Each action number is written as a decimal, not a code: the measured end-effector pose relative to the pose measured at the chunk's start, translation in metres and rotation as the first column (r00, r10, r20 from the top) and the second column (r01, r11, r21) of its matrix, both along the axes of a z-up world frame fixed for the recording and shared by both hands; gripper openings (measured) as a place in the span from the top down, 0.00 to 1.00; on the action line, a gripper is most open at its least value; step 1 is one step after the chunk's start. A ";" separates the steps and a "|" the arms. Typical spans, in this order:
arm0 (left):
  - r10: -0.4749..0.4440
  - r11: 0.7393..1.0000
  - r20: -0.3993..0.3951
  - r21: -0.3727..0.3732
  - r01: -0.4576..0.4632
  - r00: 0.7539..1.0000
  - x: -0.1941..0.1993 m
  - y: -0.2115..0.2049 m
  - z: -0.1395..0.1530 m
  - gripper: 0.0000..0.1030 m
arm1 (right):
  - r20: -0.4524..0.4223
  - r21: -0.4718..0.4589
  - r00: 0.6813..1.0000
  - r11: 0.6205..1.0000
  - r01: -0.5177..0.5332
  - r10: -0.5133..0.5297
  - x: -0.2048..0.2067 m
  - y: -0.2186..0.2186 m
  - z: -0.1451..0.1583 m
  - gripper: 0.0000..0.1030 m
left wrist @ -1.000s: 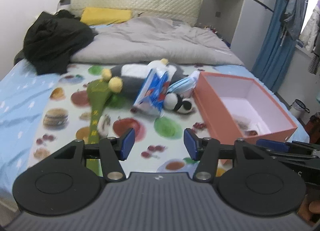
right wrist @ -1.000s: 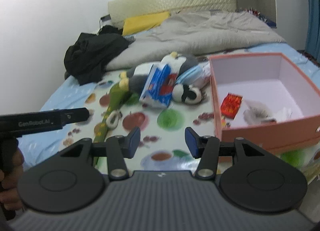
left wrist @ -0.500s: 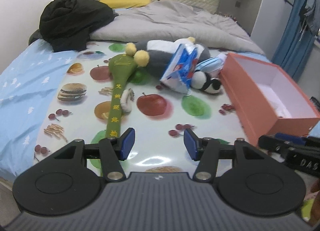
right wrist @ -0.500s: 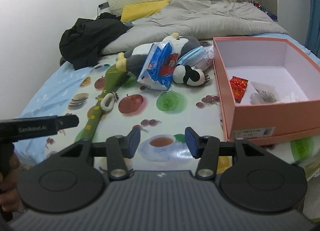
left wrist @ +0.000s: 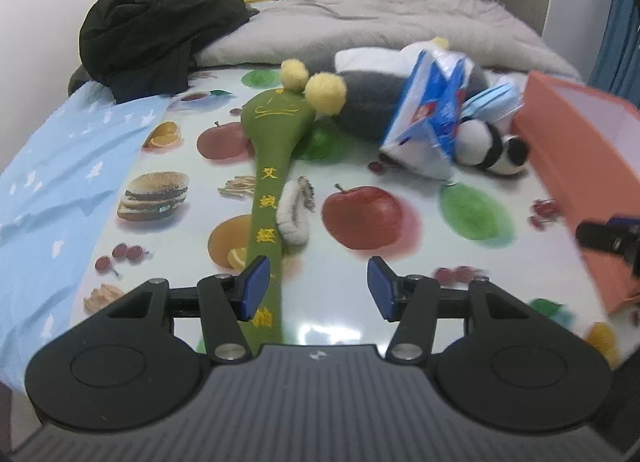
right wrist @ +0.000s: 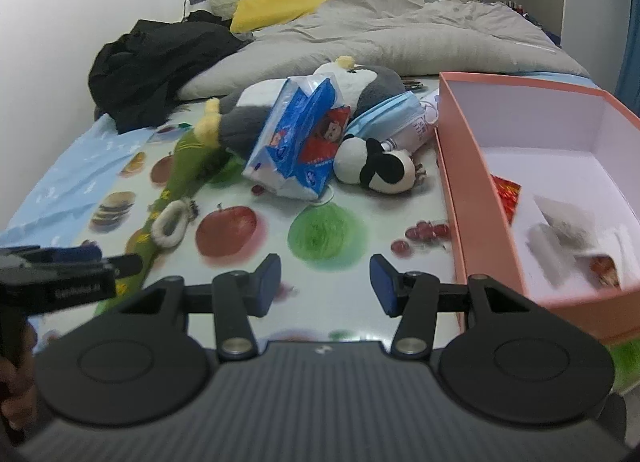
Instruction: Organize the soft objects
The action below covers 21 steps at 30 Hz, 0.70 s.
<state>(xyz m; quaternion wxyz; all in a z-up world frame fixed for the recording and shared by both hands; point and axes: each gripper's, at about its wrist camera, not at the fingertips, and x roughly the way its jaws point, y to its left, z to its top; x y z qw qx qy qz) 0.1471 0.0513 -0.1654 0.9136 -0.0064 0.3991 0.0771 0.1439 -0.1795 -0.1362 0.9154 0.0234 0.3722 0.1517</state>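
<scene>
Both sets of jaws open and empty: left gripper [left wrist: 316, 286] low over the long green plush mallet [left wrist: 269, 198], right gripper [right wrist: 324, 282] over the glossy fruit-print sheet [right wrist: 328, 234] of the bed. Probably placed so for picking. Soft things heaped beside the rigid pink box [right wrist: 472, 182]: fuzzy panda [right wrist: 376, 168], crinkly tissue pack [right wrist: 300, 142], pleated blue mask [right wrist: 386, 118].

Bare cloth [right wrist: 320, 274] lies between green plush stick [left wrist: 266, 218] and box [right wrist: 472, 198].
</scene>
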 end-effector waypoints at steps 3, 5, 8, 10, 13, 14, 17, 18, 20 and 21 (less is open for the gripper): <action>-0.008 1.000 -0.010 0.029 0.008 1.000 0.018 0.005 -0.016 0.42 | 0.007 -0.008 1.000 1.000 0.014 -0.014 0.021 0.007 -0.011 0.50; -0.011 0.998 0.001 0.069 0.011 1.000 0.028 0.006 -0.022 0.42 | 0.014 -0.011 1.000 1.000 0.025 -0.025 0.036 0.011 -0.019 0.50; -0.035 0.992 0.004 0.120 0.035 0.999 0.044 0.005 -0.033 0.42 | 0.036 -0.030 0.998 0.998 0.047 -0.045 0.056 0.019 -0.030 0.50; -0.060 0.984 -0.003 0.165 0.059 0.998 0.051 0.002 -0.040 0.42 | 0.048 -0.042 0.997 0.997 0.067 -0.065 0.068 0.023 -0.038 0.50; -0.093 0.970 -0.014 0.223 0.094 0.996 0.060 -0.002 -0.051 0.42 | 0.072 -0.050 0.994 0.995 0.091 -0.087 0.082 0.025 -0.045 0.50; -0.101 0.966 -0.017 0.239 0.102 0.995 0.062 -0.003 -0.053 0.42 | 0.084 -0.059 0.992 0.993 0.098 -0.093 0.086 0.026 -0.046 0.50; -0.123 0.950 -0.022 0.287 0.124 0.992 0.067 -0.005 -0.062 0.42 | 0.112 -0.097 0.988 0.988 0.120 -0.109 0.097 0.029 -0.052 0.50; -0.128 0.944 -0.025 0.302 0.130 0.991 0.068 -0.006 -0.065 0.42 | 0.124 -0.117 0.986 0.985 0.126 -0.111 0.101 0.030 -0.054 0.50; -0.144 0.929 -0.027 0.340 0.145 0.989 0.070 -0.010 -0.069 0.42 | 0.149 -0.149 0.983 0.980 0.132 -0.110 0.108 0.031 -0.057 0.50; -0.153 0.922 -0.030 0.355 0.153 0.988 0.070 -0.011 -0.071 0.42 | 0.159 -0.166 0.981 0.976 0.142 -0.116 0.111 0.030 -0.059 0.50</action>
